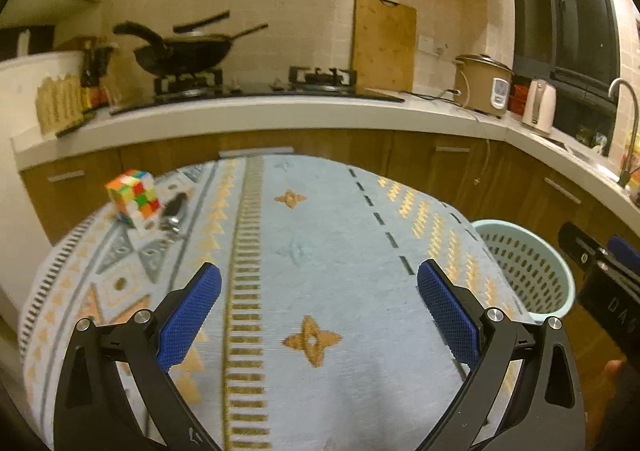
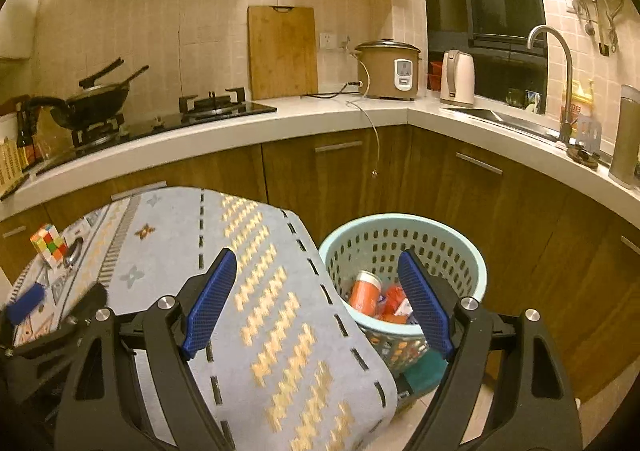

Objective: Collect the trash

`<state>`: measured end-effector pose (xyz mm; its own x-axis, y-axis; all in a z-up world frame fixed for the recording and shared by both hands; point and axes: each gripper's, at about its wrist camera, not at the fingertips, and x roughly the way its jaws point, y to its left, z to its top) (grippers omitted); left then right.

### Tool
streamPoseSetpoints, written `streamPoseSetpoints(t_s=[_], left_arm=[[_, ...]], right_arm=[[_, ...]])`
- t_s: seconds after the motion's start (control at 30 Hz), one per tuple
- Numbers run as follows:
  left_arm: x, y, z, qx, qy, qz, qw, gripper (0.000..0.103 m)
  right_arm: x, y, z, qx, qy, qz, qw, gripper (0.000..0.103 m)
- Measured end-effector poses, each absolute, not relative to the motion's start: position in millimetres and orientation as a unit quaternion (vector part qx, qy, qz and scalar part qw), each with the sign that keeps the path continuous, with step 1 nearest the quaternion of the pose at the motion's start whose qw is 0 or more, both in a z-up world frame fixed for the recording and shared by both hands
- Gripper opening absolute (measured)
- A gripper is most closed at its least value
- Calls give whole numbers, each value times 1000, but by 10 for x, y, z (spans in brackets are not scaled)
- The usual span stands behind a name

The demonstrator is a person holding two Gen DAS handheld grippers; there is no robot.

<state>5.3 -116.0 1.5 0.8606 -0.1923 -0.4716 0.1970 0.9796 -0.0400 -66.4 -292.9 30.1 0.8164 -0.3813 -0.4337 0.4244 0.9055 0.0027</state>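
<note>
Both tools spread, empty: left tool (image 1: 319,305), right tool (image 2: 316,299). One basket (image 2: 472,259) holds orange trash (image 2: 364,293). One Rubik's cube (image 1: 134,197) on desk (image 1: 332,283).

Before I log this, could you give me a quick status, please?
Left gripper, right gripper open, empty. Trash in laundry-style basket. Rubik's cube left on table.

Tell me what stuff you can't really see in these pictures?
- Trash in the basket: right wrist view shows an orange can and red wrappers; the right gripper's finger hides the rest.
- Basket's inside: left wrist view, its rim and the table edge hide it.
- Dark object beside the cube: left wrist view, blurred.
- Left gripper: right wrist view cuts it off at the edge.
</note>
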Motion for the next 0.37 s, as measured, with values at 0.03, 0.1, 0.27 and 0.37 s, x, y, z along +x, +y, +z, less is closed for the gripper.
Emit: streamPoseSetpoints(t_s=[0.03,0.1,0.27,0.37], left_arm=[[22,-1156,27,11,240,-99,966,95],[-15,-1149,54,20,236,-100,966,95],[-66,-1089,91,15,236,-111,965,95],[-72,-1078,84,13,231,-110,967,95]], right_arm=[[-676,-2920,297,49,218,-211,952,79],[-694,-2905,308,48,216,-213,952,79],[-696,-2888,360,47,211,-214,953,79],[-701,-2873,364,38,209,-219,952,79]])
